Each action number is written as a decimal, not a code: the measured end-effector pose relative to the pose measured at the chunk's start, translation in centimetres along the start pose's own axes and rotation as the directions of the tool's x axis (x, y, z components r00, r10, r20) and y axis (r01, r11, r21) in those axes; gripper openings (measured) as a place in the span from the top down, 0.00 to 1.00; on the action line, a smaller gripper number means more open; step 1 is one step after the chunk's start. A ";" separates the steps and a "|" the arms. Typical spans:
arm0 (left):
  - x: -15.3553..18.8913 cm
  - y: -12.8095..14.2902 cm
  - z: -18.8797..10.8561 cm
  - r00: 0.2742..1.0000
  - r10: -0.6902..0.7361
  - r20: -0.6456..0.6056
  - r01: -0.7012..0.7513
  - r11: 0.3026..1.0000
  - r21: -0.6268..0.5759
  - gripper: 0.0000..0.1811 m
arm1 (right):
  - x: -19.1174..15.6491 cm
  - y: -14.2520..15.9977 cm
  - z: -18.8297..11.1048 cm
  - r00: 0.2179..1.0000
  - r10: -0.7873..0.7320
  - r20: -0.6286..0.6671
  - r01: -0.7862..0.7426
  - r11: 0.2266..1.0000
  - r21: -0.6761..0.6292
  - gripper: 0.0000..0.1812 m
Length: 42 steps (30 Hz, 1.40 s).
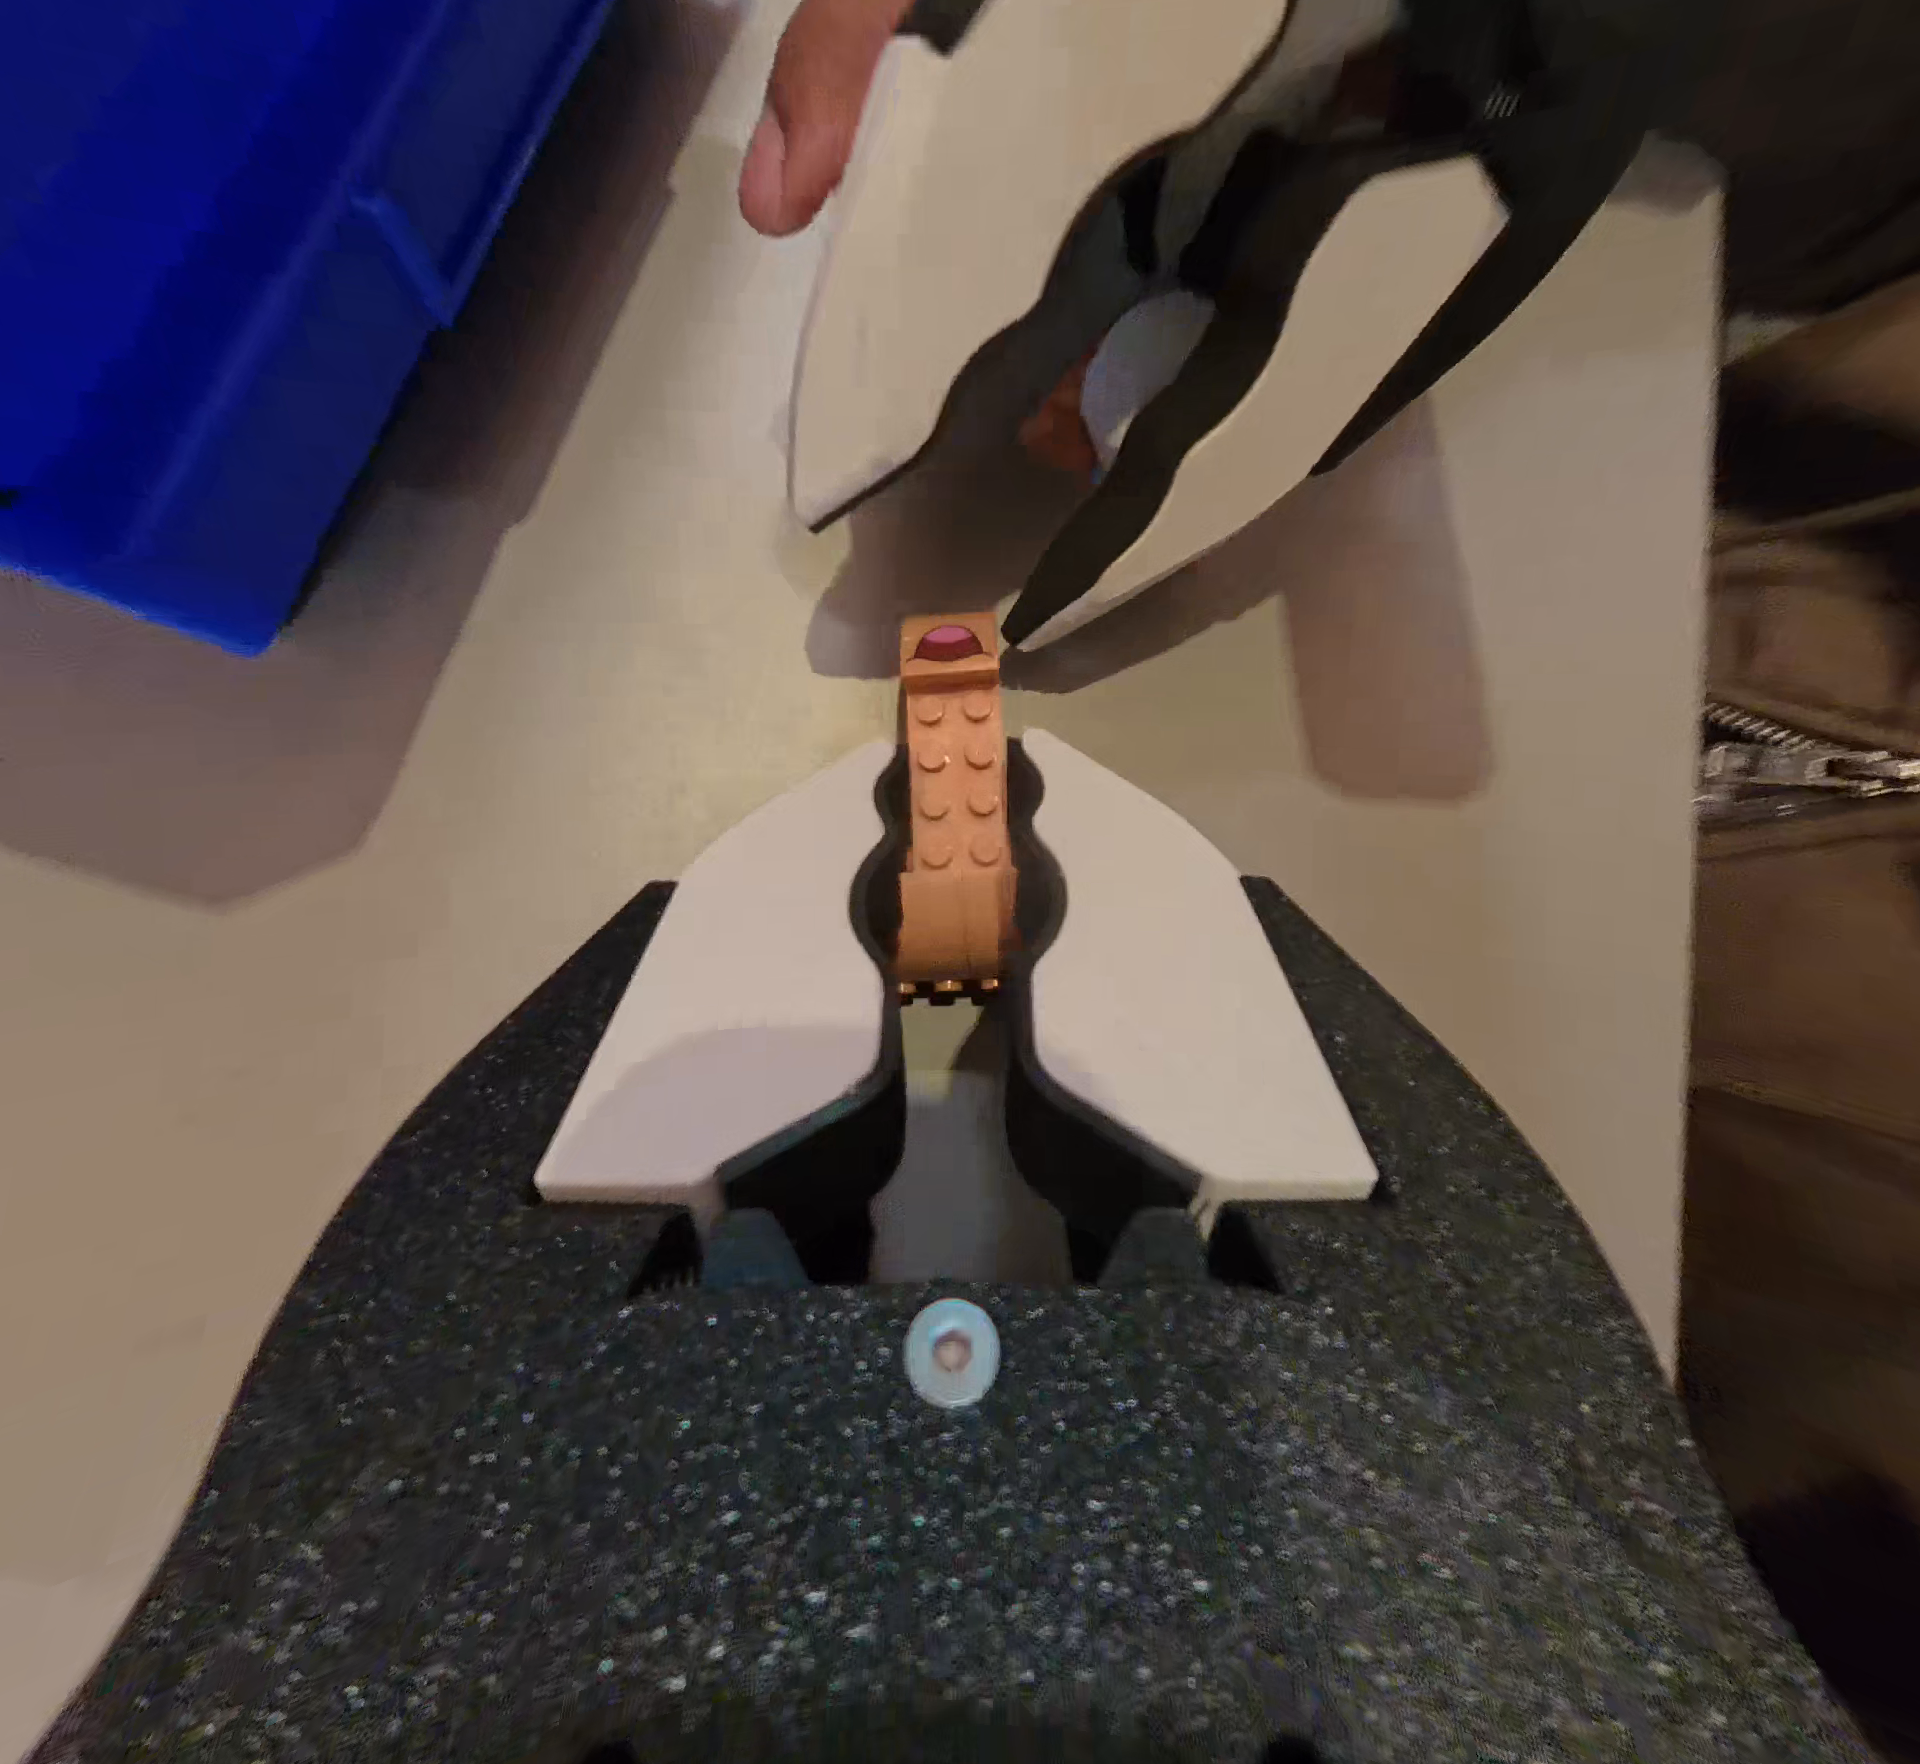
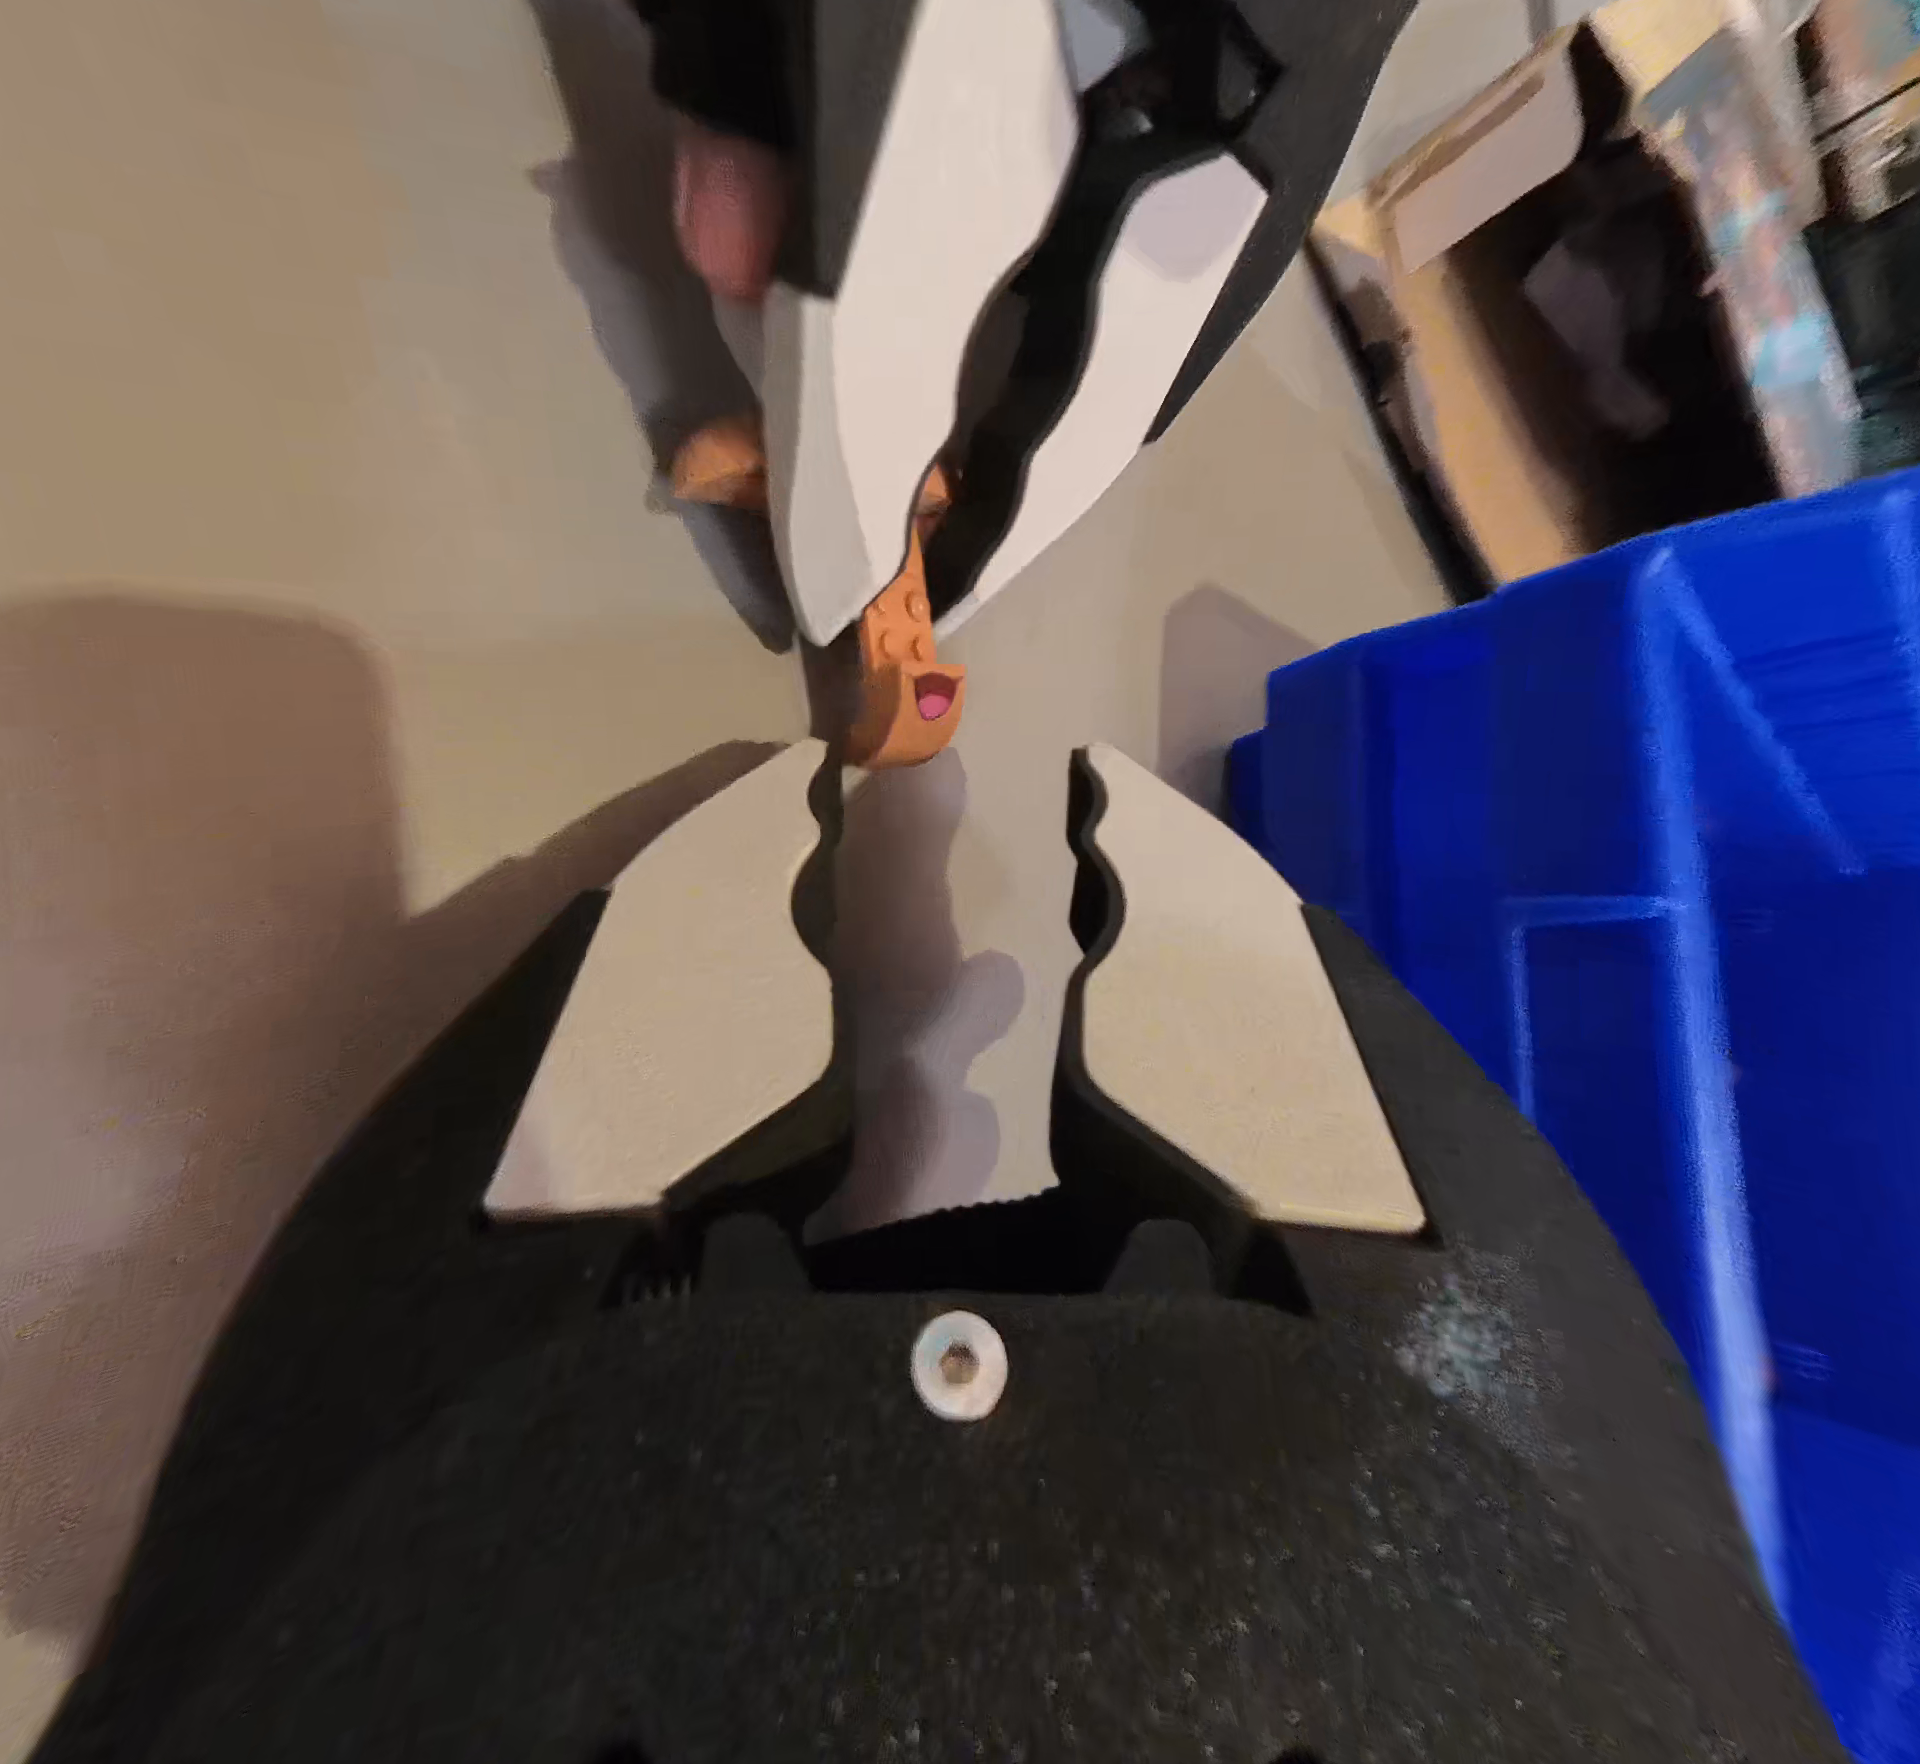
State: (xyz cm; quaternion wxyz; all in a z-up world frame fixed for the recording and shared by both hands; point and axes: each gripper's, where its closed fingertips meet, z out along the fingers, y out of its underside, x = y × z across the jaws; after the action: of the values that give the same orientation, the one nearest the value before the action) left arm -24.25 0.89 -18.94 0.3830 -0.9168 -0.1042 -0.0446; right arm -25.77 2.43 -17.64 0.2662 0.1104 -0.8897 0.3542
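My left gripper [image 1: 954, 743] is shut on a tan studded brick piece [image 1: 951, 821], held above the cream table [image 1: 520, 883]. The piece's far end bears a printed pink mouth and sticks out past the fingertips. My right gripper [image 2: 951, 764] is open and empty, facing the left one. In the left wrist view the right gripper [image 1: 912, 576] comes in from the upper right, with one fingertip [image 1: 1018, 636] right at the piece's far corner. In the right wrist view the left gripper [image 2: 883, 623] hangs from above, with the piece [image 2: 904, 696] just beyond my left fingertip [image 2: 810, 764].
A blue plastic bin [image 1: 260, 208] stands on the table close by, and fills the right side of the right wrist view [image 2: 1610, 987]. Cardboard boxes [image 2: 1507, 208] and clutter lie beyond it. A person's finger [image 1: 821, 83] shows on the right gripper. The table edge [image 1: 1704, 779] runs down the right. My left and right fingertips are right by each other.
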 end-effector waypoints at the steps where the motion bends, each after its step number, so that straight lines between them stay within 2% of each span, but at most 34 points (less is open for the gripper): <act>1: 0.0 -0.2 -0.3 0.999 -0.031 -0.024 0.032 0.999 0.029 0.91 | 0.2 0.0 -0.1 0.998 -0.055 -0.038 0.055 0.998 -0.006 0.76; 6: 1.1 -1.4 -0.9 0.977 -0.120 -0.175 0.142 0.983 0.114 0.91 | 0.6 -1.1 -0.5 0.909 -0.356 -0.216 0.359 0.933 -0.028 0.77; 9: 1.8 -1.7 -0.9 0.960 -0.140 -0.242 0.175 0.976 0.127 0.91 | 0.7 -1.7 -0.5 0.844 -0.462 -0.274 0.461 0.885 -0.071 0.82; 11: 2.0 -1.7 -0.9 0.954 -0.144 -0.262 0.182 0.975 0.127 0.91 | 0.2 -1.9 -0.4 0.829 -0.494 -0.262 0.495 0.866 -0.068 0.90; 18: 2.0 -0.9 0.2 0.991 0.038 -0.132 -0.031 0.998 0.055 0.91 | -1.0 -1.4 -0.2 0.878 -0.453 -0.156 0.454 0.891 -0.029 0.91; 23: 1.7 -0.4 0.7 0.976 0.216 -0.029 -0.216 0.976 0.000 0.91 | -1.6 -1.1 -0.1 0.919 -0.385 -0.084 0.386 0.923 -0.003 0.91; 31: 1.5 -0.7 0.5 0.979 0.201 -0.022 -0.200 0.979 0.038 0.90 | -0.7 -1.1 -0.1 0.921 -0.368 -0.128 0.369 0.929 -0.013 0.91; 37: 1.3 0.0 0.4 0.973 0.229 -0.002 -0.229 0.973 0.003 0.79 | -0.5 -1.2 -0.2 0.912 -0.382 -0.150 0.384 0.923 -0.016 0.92; 42: 1.2 -0.1 0.2 0.974 0.226 0.007 -0.226 0.974 0.010 0.78 | -0.4 -1.3 -0.3 0.909 -0.385 -0.159 0.387 0.922 -0.020 0.92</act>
State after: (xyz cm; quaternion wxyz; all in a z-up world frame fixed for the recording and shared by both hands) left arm -23.11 1.28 -18.82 0.3900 -0.9208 -0.0005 0.0028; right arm -24.85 1.71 -16.95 0.4007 0.2569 -0.8239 0.3077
